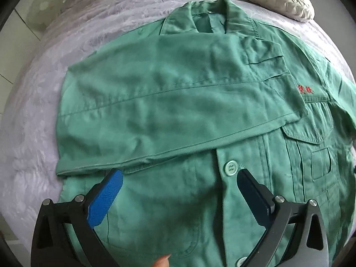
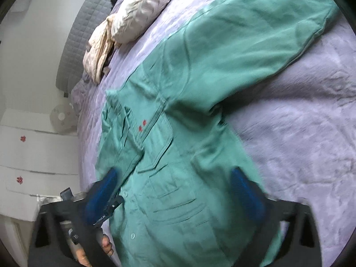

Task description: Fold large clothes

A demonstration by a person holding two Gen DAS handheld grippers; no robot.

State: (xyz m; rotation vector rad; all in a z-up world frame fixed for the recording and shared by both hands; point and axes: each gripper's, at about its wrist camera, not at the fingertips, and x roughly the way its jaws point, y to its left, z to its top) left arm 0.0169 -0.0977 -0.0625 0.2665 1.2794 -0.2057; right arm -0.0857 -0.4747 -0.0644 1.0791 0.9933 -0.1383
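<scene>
Left wrist view: we see our left gripper spread wide, empty, above the green jacket lying flat on the bed (one sleeve folded across). Our right gripper likewise gapes, gripping nothing.

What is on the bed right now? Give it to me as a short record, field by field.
surface: bed with lilac bedspread
garment: green jacket, front up
one sleeve: folded across the chest
other sleeve: spread out on the bedspread
left gripper: open, over the jacket's lower front
right gripper: open, nothing held
also present: cream pillow
</scene>
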